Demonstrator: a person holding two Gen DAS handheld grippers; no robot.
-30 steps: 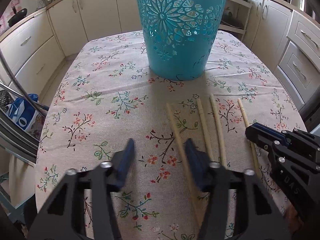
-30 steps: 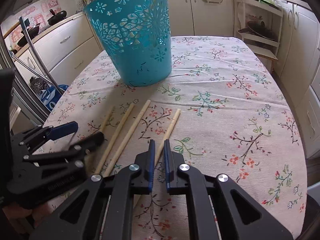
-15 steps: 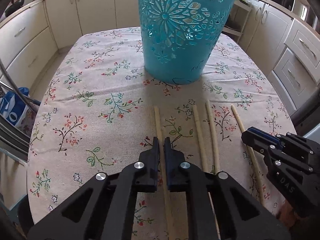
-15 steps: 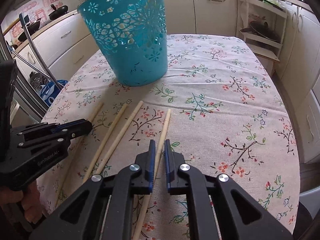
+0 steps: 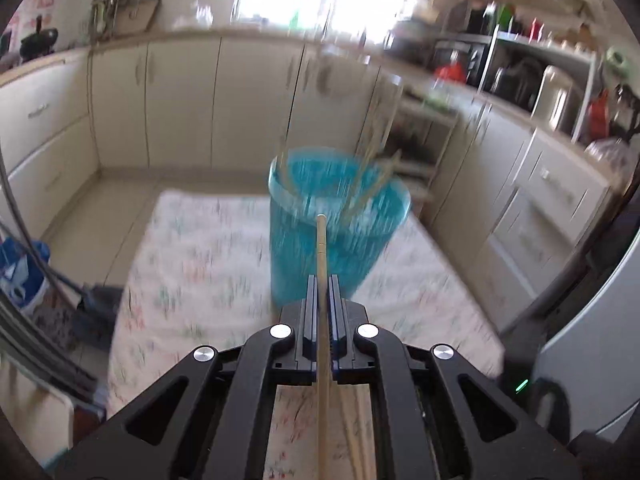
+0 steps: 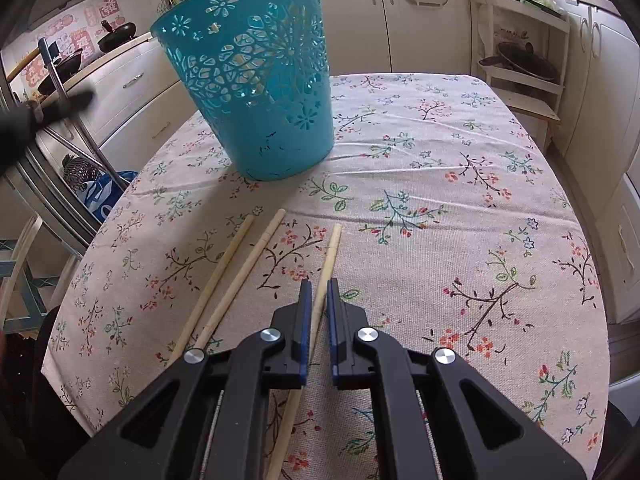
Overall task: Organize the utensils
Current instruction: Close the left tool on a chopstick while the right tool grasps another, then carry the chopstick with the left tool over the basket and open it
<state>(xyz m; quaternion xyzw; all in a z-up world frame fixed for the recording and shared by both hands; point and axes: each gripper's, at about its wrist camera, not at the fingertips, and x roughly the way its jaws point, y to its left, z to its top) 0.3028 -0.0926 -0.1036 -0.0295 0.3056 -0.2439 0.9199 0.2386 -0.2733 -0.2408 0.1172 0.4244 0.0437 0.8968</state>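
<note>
My left gripper (image 5: 321,280) is shut on a wooden chopstick (image 5: 321,248) and holds it high above the table, its tip pointing at the open top of the teal basket (image 5: 340,236); the view is blurred, and several sticks stand in the basket. In the right wrist view the teal basket (image 6: 260,92) stands on the floral tablecloth (image 6: 440,200). My right gripper (image 6: 316,286) has its jaws close around the rightmost chopstick (image 6: 328,256), which lies on the cloth. Two more chopsticks (image 6: 228,264) lie to its left.
Cream kitchen cabinets (image 6: 360,12) surround the table. A metal chair frame (image 6: 68,120) and a blue bag (image 6: 100,196) stand off the table's left edge. A white shelf rack (image 6: 524,52) stands at the back right.
My left gripper has lifted its chopstick off the cloth and swung up toward the basket's top. My right gripper has stayed low over the rightmost chopstick.
</note>
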